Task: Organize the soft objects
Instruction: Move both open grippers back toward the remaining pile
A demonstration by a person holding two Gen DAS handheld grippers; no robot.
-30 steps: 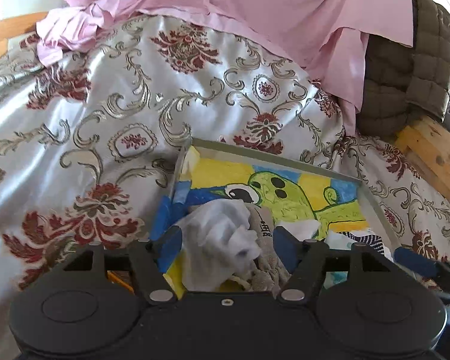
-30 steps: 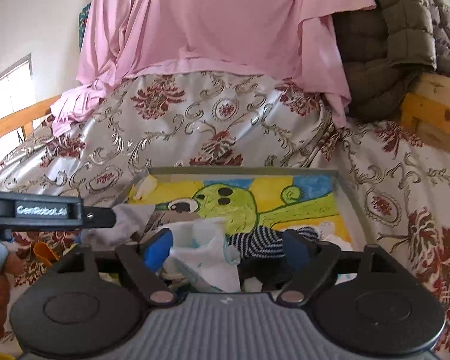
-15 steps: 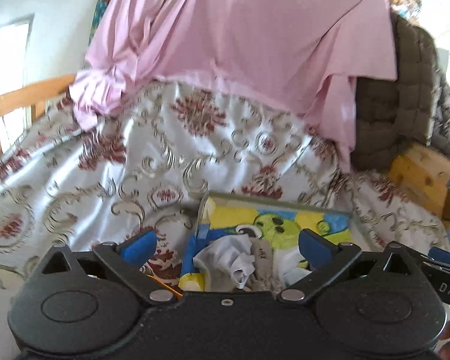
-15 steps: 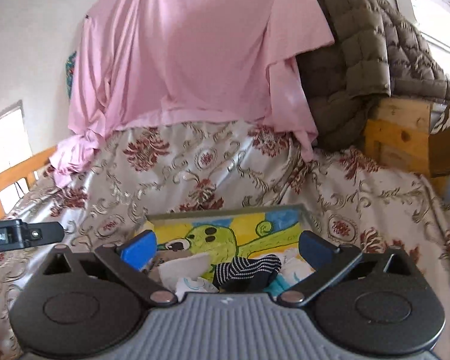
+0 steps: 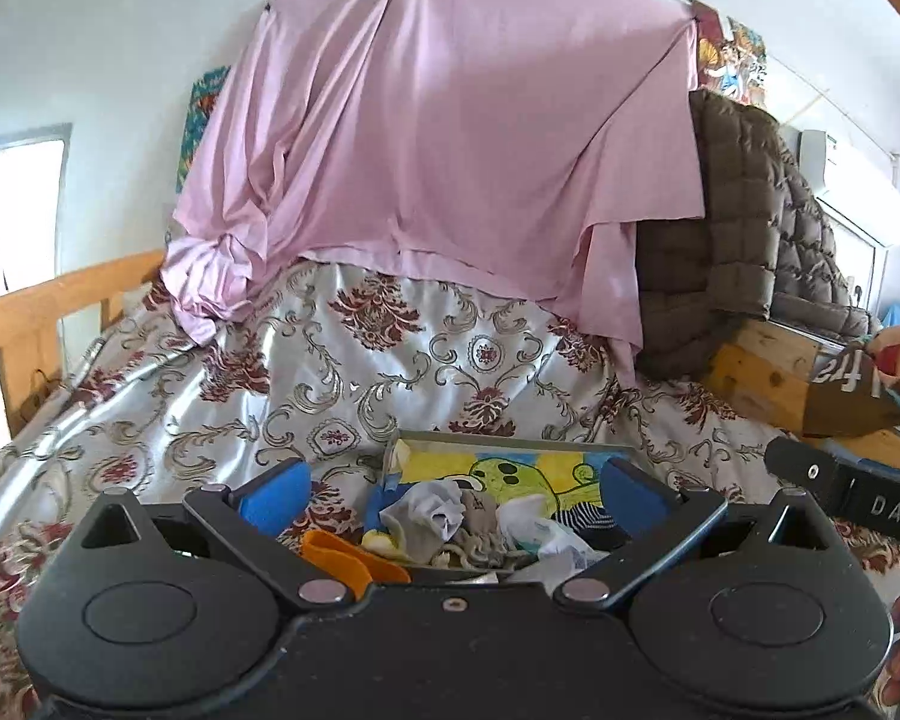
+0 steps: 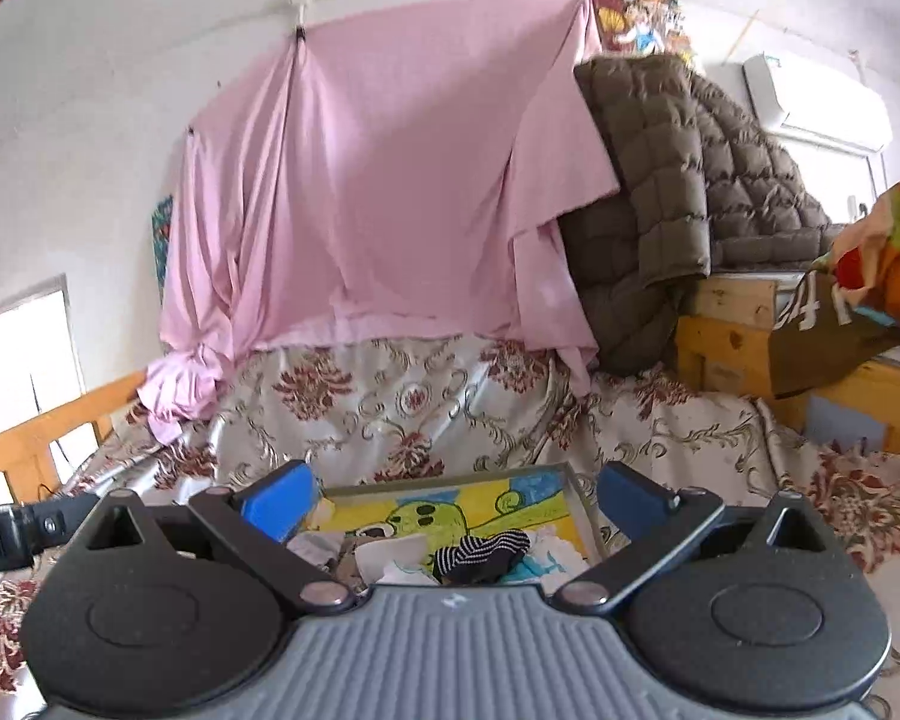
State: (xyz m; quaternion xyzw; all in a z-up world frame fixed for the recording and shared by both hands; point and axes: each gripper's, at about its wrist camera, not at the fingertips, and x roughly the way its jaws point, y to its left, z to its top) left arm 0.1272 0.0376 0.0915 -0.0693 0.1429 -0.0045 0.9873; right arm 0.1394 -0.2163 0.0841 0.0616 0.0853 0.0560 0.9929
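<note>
Your left gripper (image 5: 450,489) stands wide, its blue pads (image 5: 276,495) apart with nothing between them, and your right gripper (image 6: 453,495) is spread just as wide and empty. Both hang above the near end of the tray (image 5: 510,441) with the green cartoon print, which lies on the floral bedspread (image 5: 210,408). In the tray sit the soft things: a white crumpled sock (image 5: 432,510), a beige one beside it, and a striped black-and-white sock (image 6: 489,552). An orange piece (image 5: 336,558) lies just outside the tray's near left corner.

Beyond the tray (image 5: 510,441) the bedspread (image 5: 342,384) lies bare; the pink sheet (image 5: 450,138) and wooden crate (image 5: 768,372) block farther reach.
</note>
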